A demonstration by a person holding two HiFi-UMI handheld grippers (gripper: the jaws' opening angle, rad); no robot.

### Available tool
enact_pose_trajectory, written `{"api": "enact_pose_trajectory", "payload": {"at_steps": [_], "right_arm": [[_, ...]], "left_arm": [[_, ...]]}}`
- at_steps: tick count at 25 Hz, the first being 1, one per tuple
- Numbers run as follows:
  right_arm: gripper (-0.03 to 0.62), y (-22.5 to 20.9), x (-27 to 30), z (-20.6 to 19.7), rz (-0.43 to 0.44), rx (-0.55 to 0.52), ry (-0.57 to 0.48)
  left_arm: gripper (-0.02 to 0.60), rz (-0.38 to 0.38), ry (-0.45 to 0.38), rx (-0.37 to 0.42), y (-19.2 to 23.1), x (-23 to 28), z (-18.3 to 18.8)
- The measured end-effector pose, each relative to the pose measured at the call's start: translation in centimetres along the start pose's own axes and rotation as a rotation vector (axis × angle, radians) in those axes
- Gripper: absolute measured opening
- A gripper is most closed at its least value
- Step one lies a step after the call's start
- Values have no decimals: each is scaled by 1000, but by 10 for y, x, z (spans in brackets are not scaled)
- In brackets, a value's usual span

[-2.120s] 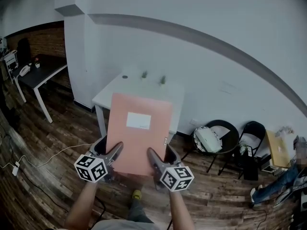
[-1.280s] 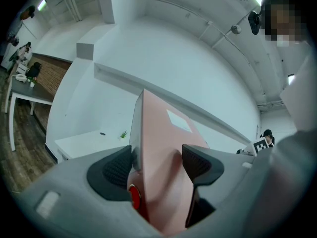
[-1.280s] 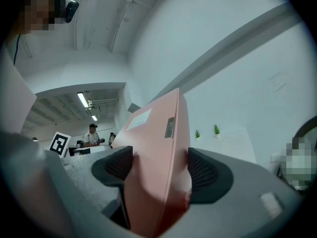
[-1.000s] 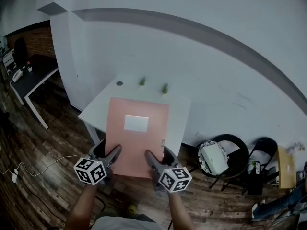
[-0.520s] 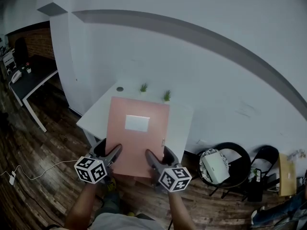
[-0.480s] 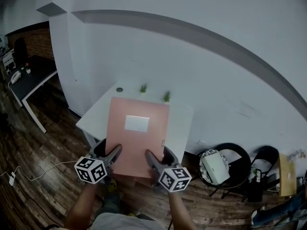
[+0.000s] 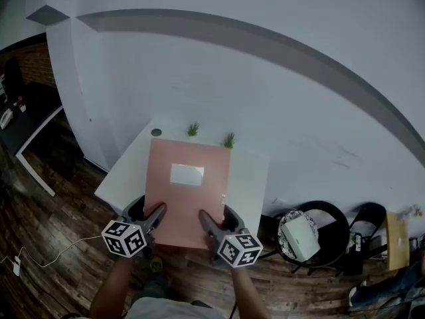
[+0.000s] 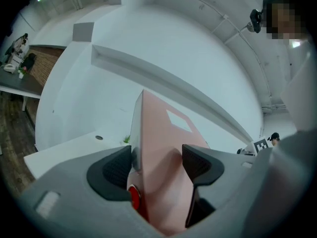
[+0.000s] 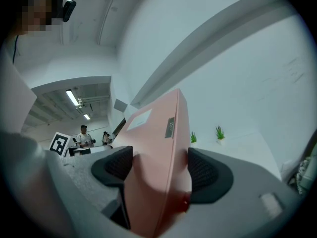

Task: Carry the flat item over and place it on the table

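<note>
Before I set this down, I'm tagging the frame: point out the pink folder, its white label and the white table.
pink folder (image 7: 189, 208), head view, lower middle of its cover.
white label (image 7: 186, 173), head view, its centre.
white table (image 7: 251, 181), head view, bare top right of the folder.

This looks like an office. A white table (image 7: 249, 178) with two small plants (image 7: 192, 129) stands against a plain white wall (image 7: 265, 78). A dark desk (image 7: 16, 128) sits at the left edge, black chairs (image 7: 332, 224) at lower right, all on a wood floor (image 7: 60, 211).
</note>
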State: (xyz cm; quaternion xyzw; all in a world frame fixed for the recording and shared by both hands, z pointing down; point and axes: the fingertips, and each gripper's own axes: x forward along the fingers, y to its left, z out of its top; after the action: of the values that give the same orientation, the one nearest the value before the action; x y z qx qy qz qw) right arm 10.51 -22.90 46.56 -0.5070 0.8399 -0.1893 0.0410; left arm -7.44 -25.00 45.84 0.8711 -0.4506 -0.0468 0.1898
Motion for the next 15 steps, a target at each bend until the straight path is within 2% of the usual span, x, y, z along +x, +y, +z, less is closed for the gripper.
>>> {"api": "enact_pose_trajectory", "payload": {"at_steps": [10, 15], "right_arm": [[342, -29, 119, 18, -71, 33, 15], [342, -38, 160, 29, -114, 34, 4]], "left_arm": [[319, -49, 61, -21, 93, 91, 37], [319, -93, 74, -28, 125, 127, 53]]}}
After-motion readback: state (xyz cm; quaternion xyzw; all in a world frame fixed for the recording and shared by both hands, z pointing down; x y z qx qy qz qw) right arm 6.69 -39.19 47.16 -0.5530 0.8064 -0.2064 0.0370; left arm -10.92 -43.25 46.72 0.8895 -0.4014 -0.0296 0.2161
